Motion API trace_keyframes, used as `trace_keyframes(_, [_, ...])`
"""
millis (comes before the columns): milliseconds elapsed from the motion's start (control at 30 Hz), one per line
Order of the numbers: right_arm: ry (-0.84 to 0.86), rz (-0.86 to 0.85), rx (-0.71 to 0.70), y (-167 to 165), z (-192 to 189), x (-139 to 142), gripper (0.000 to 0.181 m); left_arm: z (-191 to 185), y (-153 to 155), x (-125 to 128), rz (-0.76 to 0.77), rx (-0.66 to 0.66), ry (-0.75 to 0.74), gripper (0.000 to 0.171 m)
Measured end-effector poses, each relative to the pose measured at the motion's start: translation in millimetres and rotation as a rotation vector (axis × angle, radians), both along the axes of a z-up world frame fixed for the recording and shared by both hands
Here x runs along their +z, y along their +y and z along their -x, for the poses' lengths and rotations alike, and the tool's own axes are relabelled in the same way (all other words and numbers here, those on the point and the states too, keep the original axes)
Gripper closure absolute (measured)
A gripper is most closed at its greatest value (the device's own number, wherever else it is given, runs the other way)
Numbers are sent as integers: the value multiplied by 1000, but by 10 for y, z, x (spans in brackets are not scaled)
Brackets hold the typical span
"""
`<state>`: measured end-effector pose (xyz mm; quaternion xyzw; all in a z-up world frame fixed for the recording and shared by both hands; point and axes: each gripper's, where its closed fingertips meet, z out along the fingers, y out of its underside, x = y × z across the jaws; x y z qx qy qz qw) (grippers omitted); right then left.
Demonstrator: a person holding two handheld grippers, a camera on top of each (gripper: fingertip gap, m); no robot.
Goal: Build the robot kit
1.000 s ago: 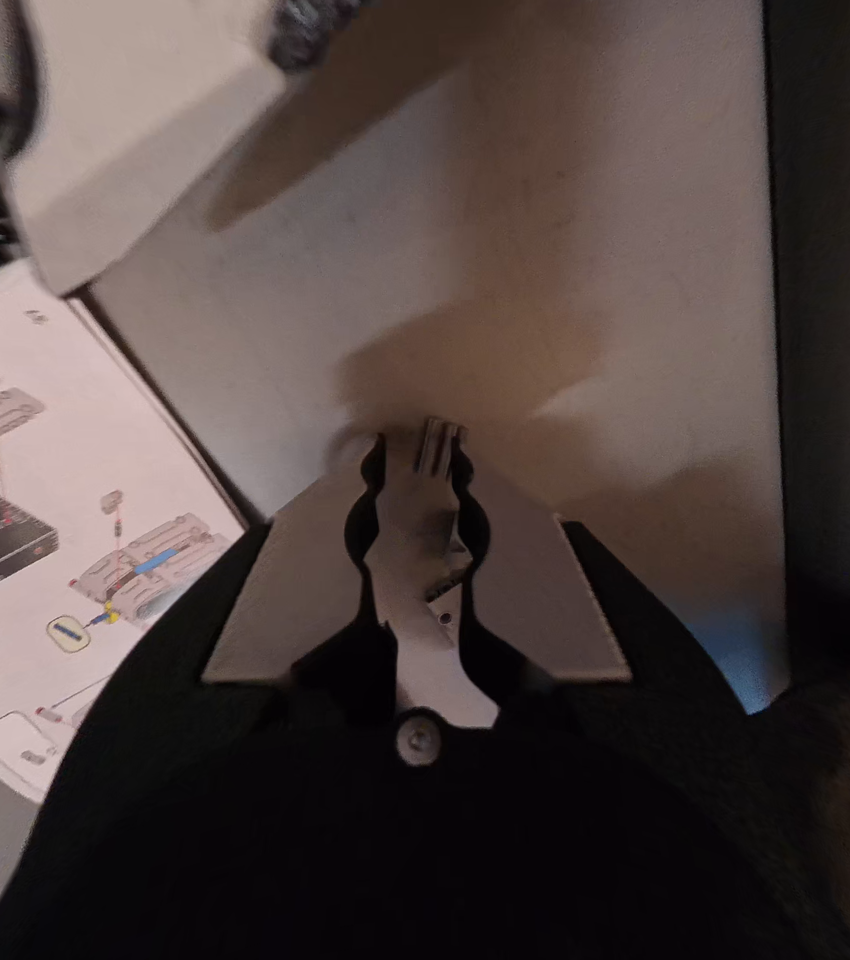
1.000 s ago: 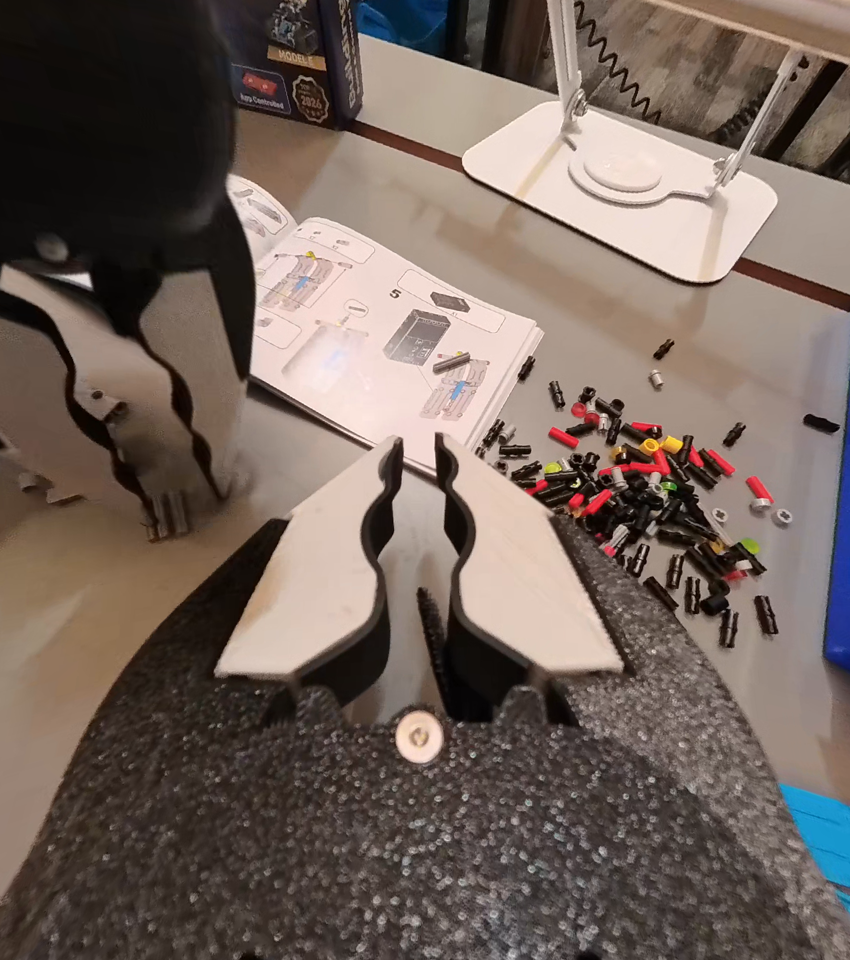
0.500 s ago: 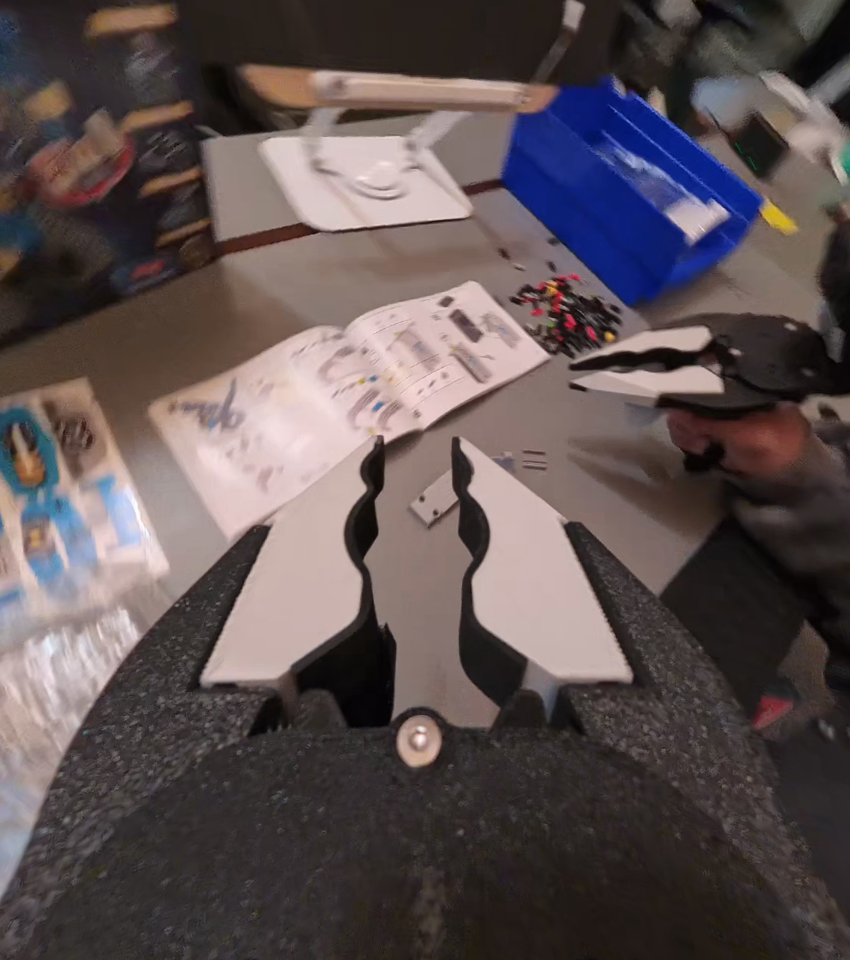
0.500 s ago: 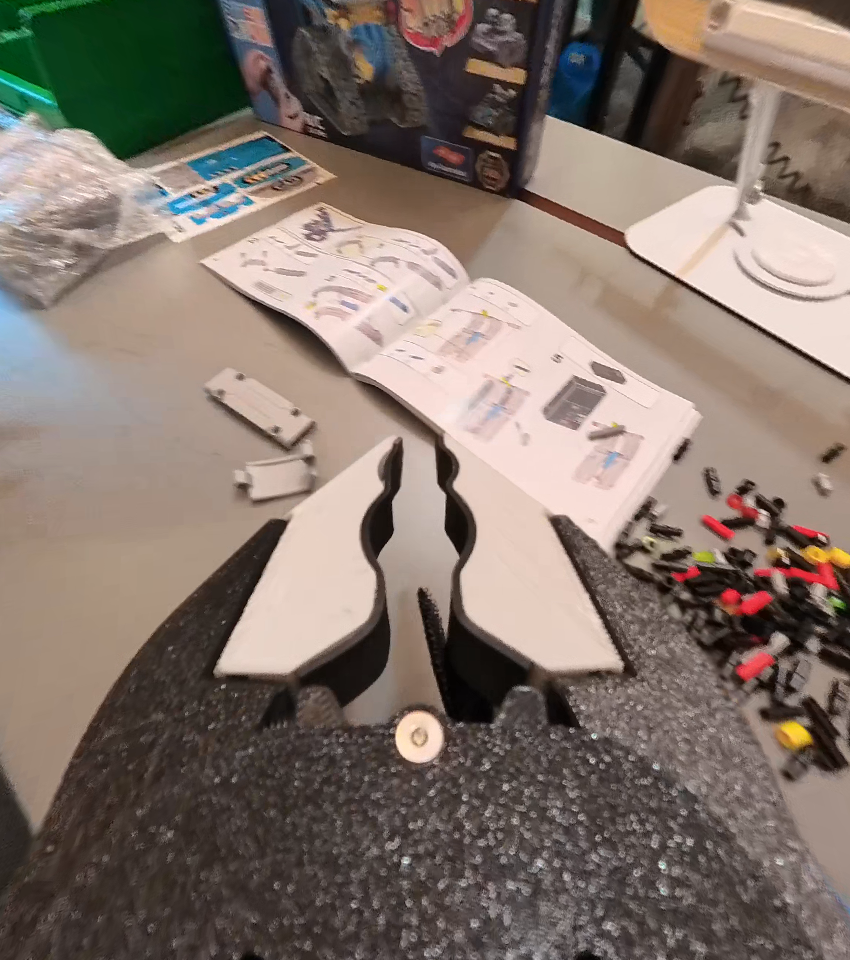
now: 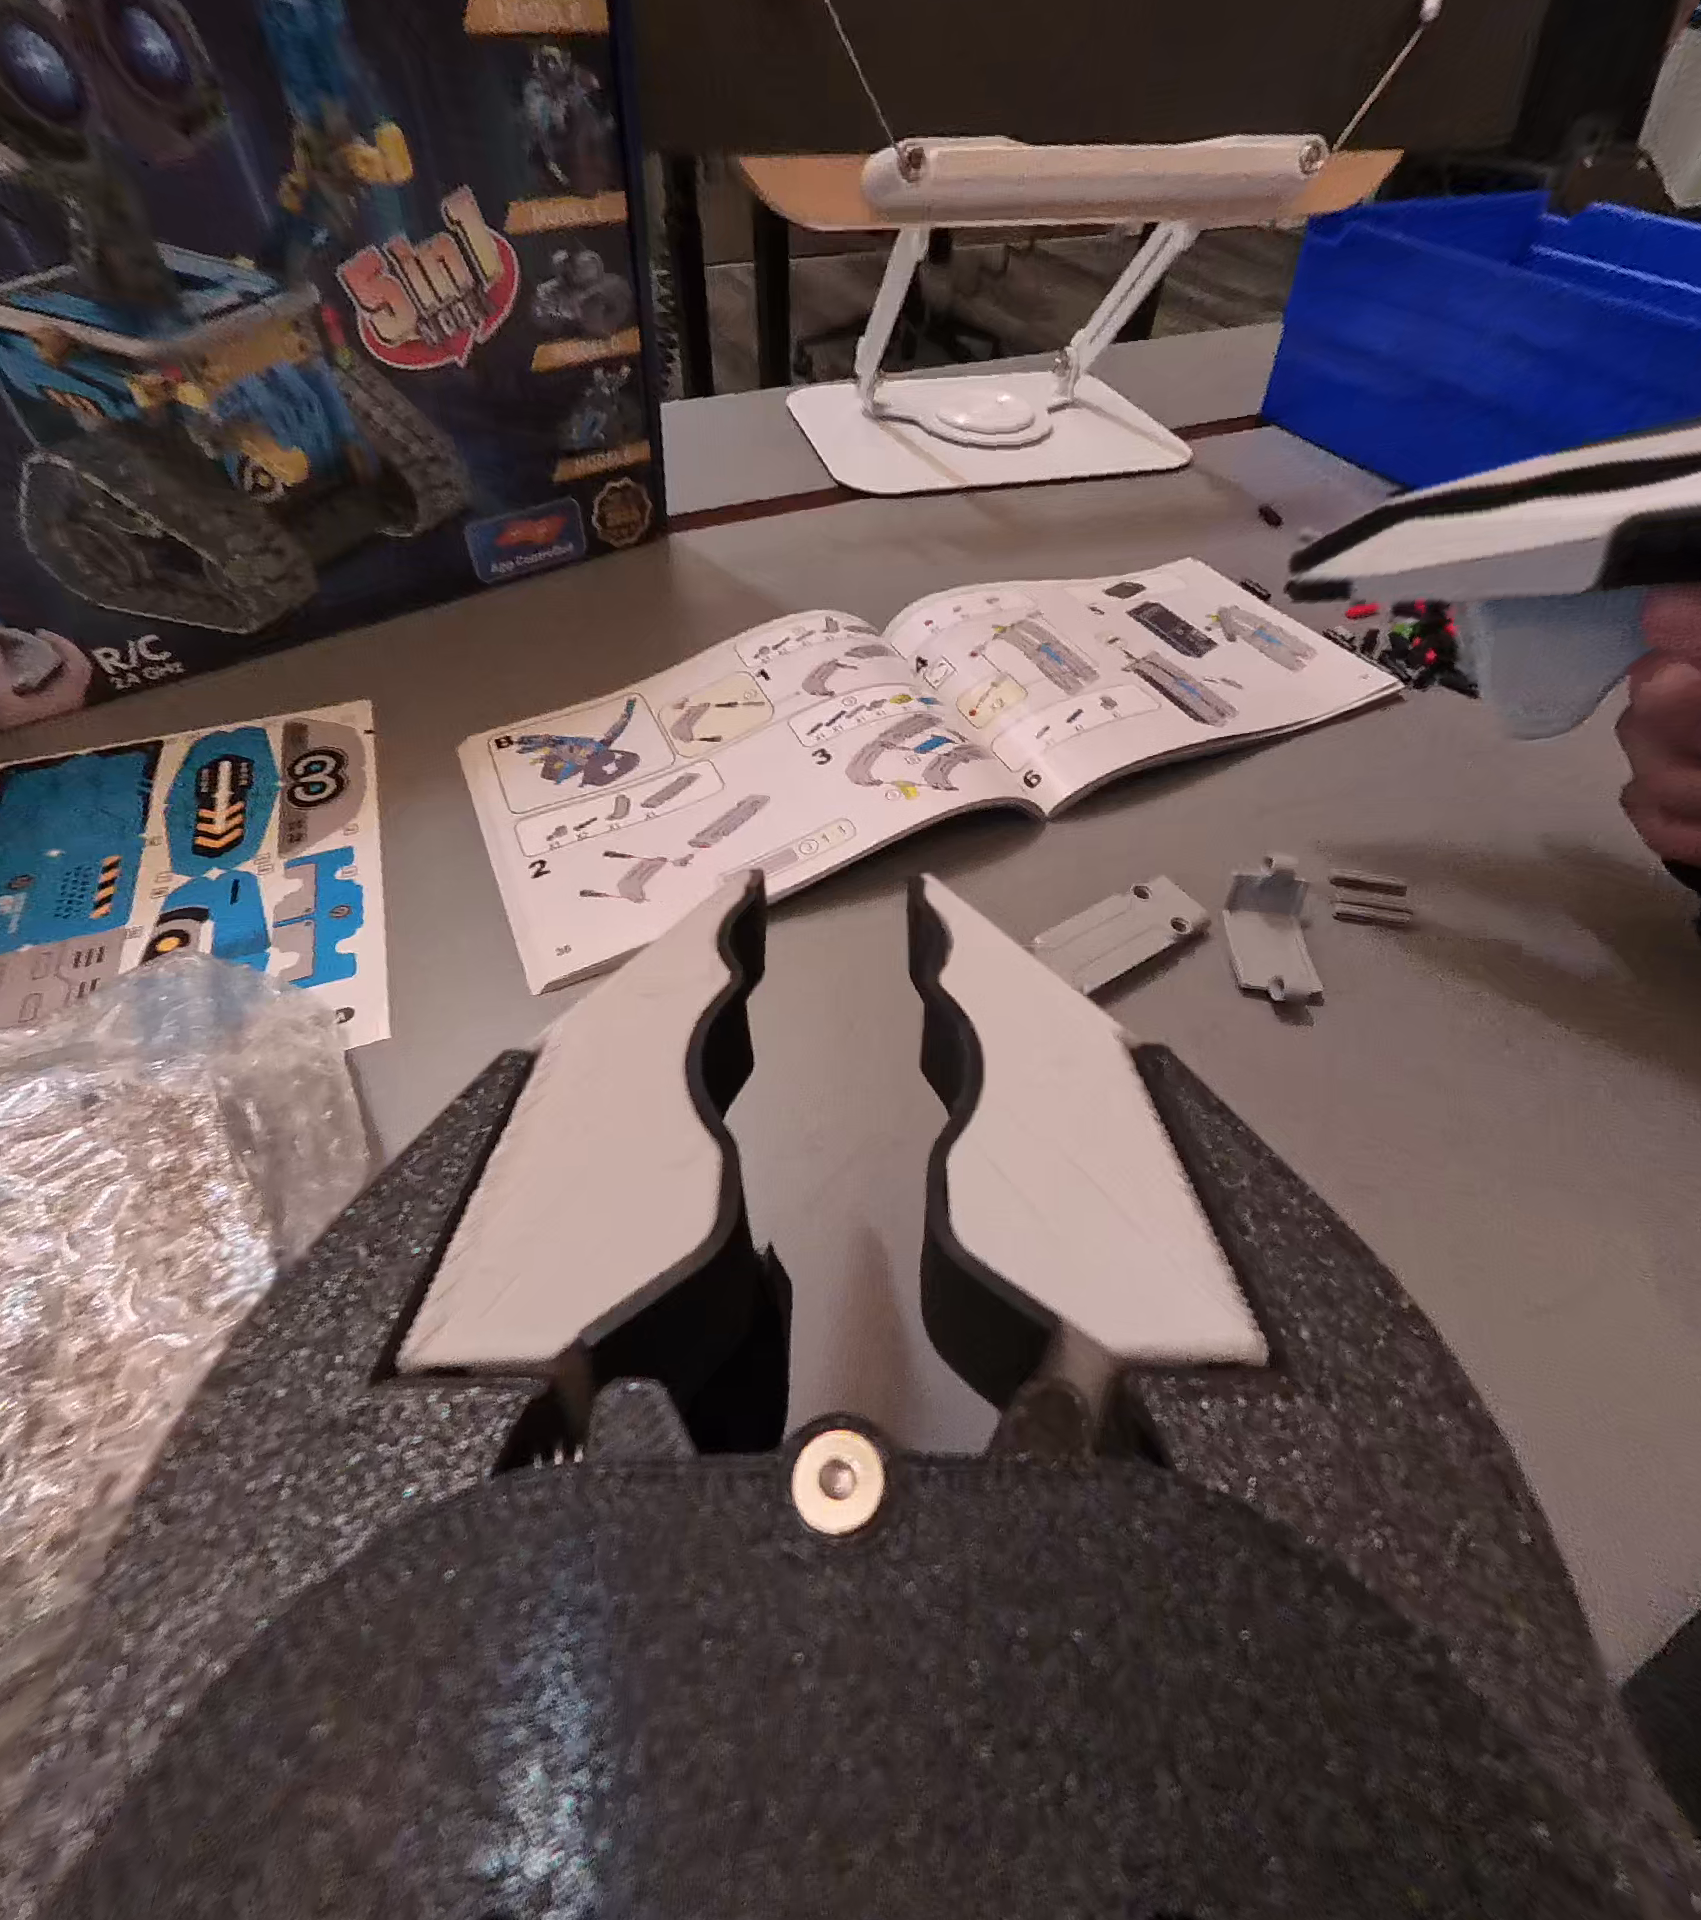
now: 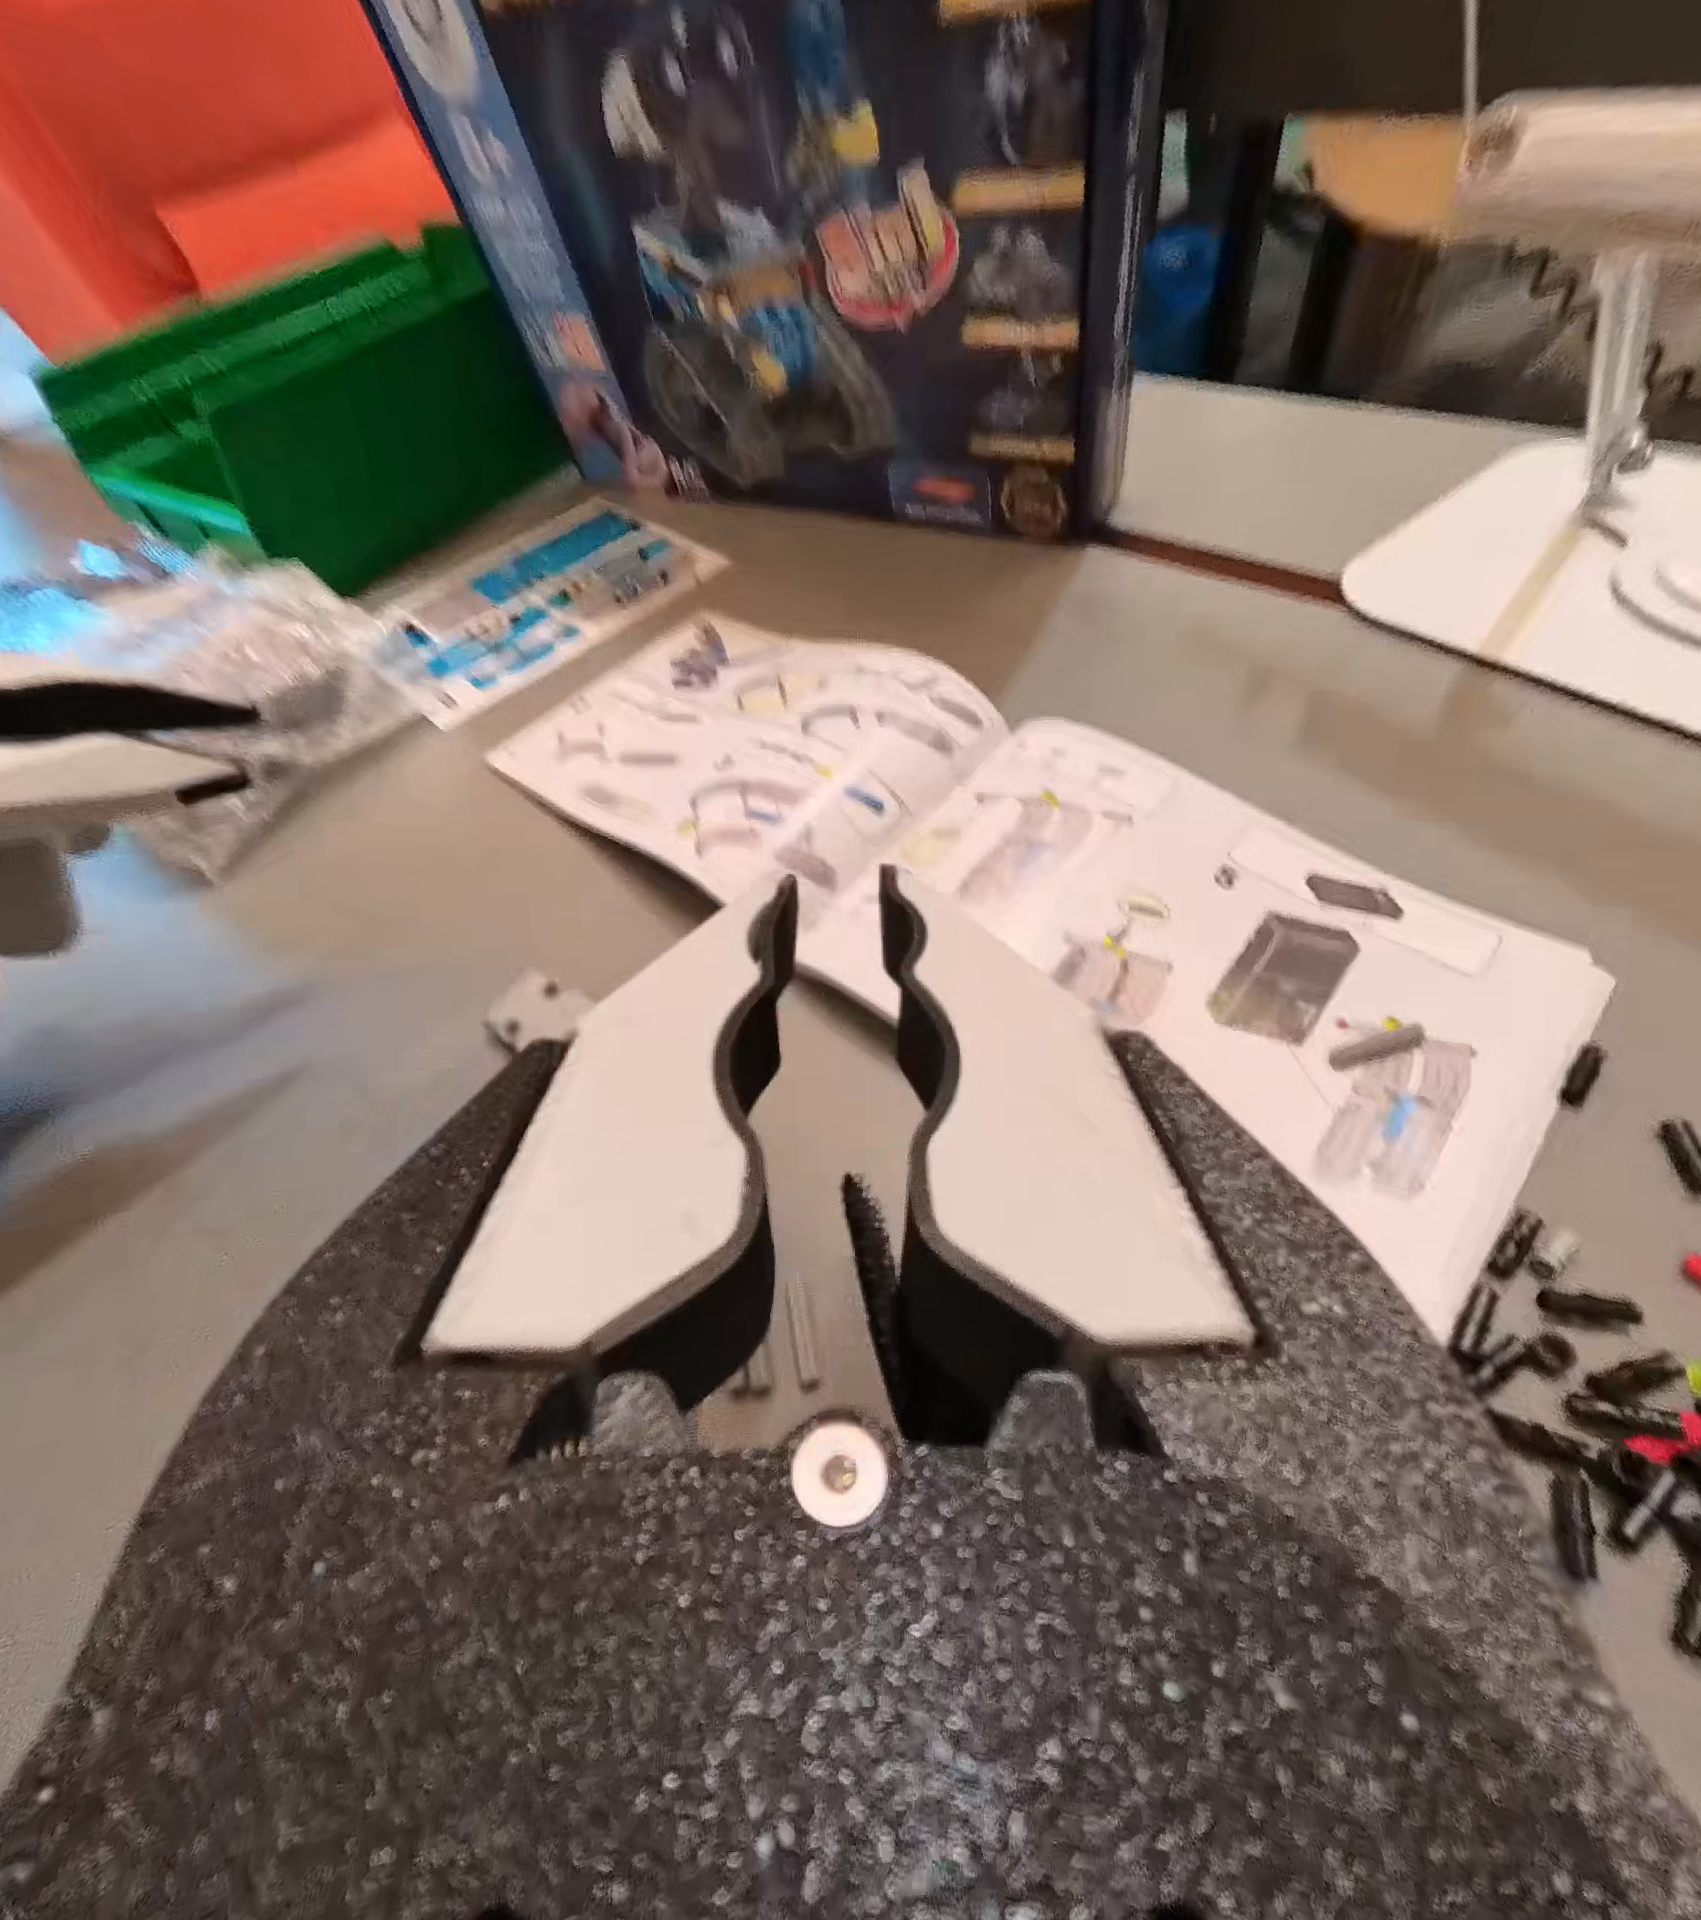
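Here, left gripper hung empty, jaws apart, above table, lower centre. Right gripper likewise gaped, empty. Nearest: grey plates, centre right, beside booklet. Plates looked light, stiff, thin; edge grip likely best.

A smooth grey table carries an open white instruction booklet, a blue sticker sheet, crinkled clear plastic wrap, flat grey plastic parts, a white lamp base, a dark toy box and scattered black and red pins.
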<state>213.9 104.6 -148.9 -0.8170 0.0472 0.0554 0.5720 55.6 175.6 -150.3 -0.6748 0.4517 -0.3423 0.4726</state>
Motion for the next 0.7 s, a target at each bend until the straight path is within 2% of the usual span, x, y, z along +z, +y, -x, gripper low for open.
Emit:
trace_keyframes(167, [-74,154,-51,-121,-116,-294,167,-47,-70,-40,23,-46,2,144])
trace_keyframes(233, [-97,181,-152,-265,-341,-309,168,-51,-84,-62,31,-53,9,144])
trace_keyframes(267, [-51,183,-162,-348,-424,-311,168,-51,-89,-66,37,-56,7,143])
trace_keyframes(333, [21,226,-267,-554,-773,-404,157,-55,-106,-75,51,-65,2,143])
trace_keyframes(400, [-7,279,-386,-769,-1152,-467,157,-63,-141,-136,80,-83,25,143])
trace_keyframes(500, [-37,304,-504,-951,-1532,-370,157,-46,-126,-122,83,-73,17,143])
trace_keyframes(600, [0,398,-492,-856,-1697,-292,153,-4,-52,-126,97,-38,15,143])
trace_keyframes(700, [-87,509,-432,-574,-1894,-239,156,32,35,-162,135,2,21,143])
